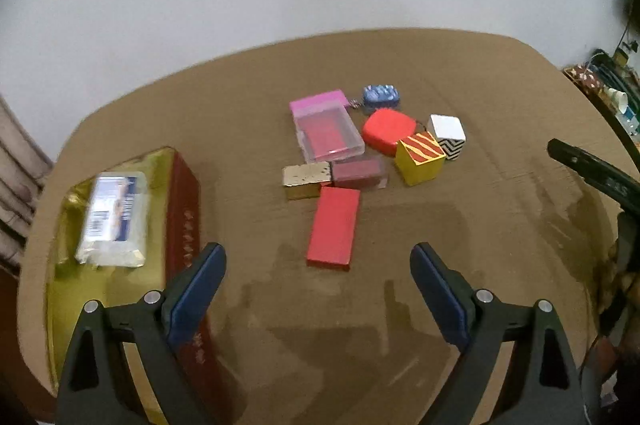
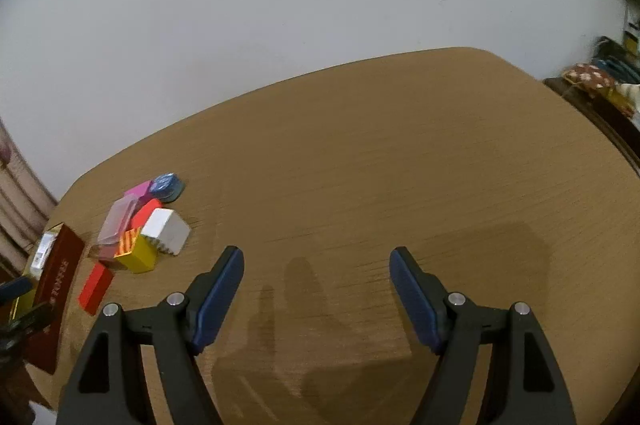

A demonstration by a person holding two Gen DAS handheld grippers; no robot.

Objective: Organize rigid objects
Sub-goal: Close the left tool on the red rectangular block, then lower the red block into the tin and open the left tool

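Note:
A cluster of small rigid objects lies mid-table: a flat red box (image 1: 334,227), a gold block (image 1: 306,179), a maroon block (image 1: 359,172), a clear case with a pink lid (image 1: 326,127), a red rounded case (image 1: 387,131), a yellow cube with red stripes (image 1: 420,157), a white cube with zigzag sides (image 1: 447,136) and a blue patterned pouch (image 1: 381,95). My left gripper (image 1: 318,265) is open and empty, just short of the flat red box. My right gripper (image 2: 317,265) is open and empty over bare table, with the cluster (image 2: 140,229) to its left.
An open red tin with a gold lining (image 1: 120,225) stands at the left and holds a clear-wrapped packet (image 1: 114,219). The tin also shows in the right wrist view (image 2: 56,289). The other gripper's black frame (image 1: 600,181) shows at the right edge. The brown table (image 2: 400,165) backs onto a white wall.

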